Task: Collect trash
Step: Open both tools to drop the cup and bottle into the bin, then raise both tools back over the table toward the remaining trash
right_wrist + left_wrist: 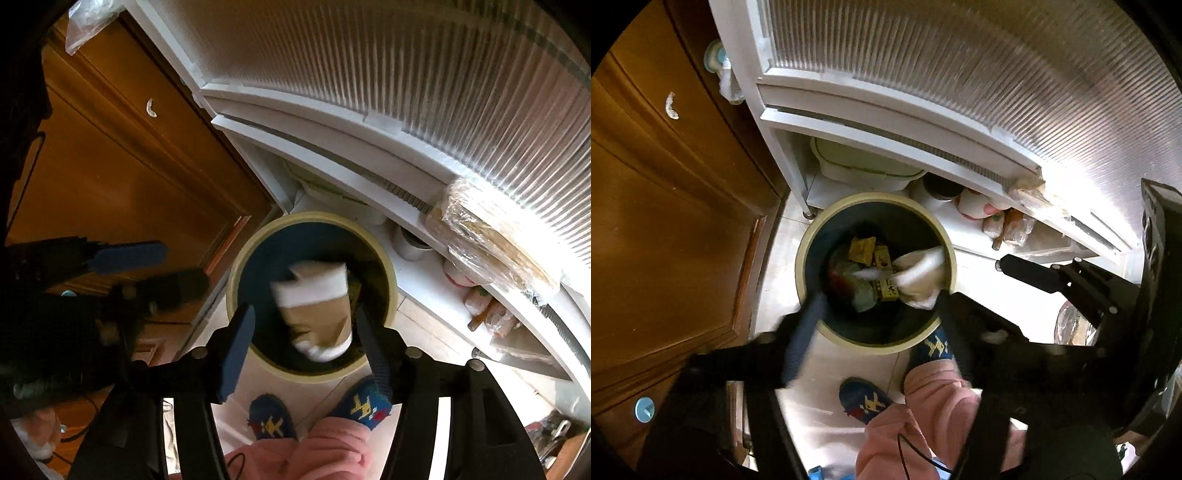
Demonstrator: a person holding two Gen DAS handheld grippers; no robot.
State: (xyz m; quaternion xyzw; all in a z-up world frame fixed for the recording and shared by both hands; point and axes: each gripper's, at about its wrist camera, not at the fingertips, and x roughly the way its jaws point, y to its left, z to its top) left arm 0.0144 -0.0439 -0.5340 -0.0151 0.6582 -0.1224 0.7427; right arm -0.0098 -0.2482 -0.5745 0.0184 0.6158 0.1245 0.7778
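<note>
Both your grippers point down over the trash bin (236, 258). Your right gripper (304, 328) stands apart, the blurred paper cup (314, 314) loose between its fingers. Your left gripper (879, 306) gapes too, crumpled white paper (919, 273) near its right fingertip.

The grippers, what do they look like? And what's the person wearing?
Each gripper is a black frame with two long fingers. The left gripper has a dark blue ribbed pad on one finger. The right gripper has blue ribbed pads too, and round silver bolts. A thin black cable trails below. The person wears pink fuzzy trousers and blue patterned slippers.
</note>
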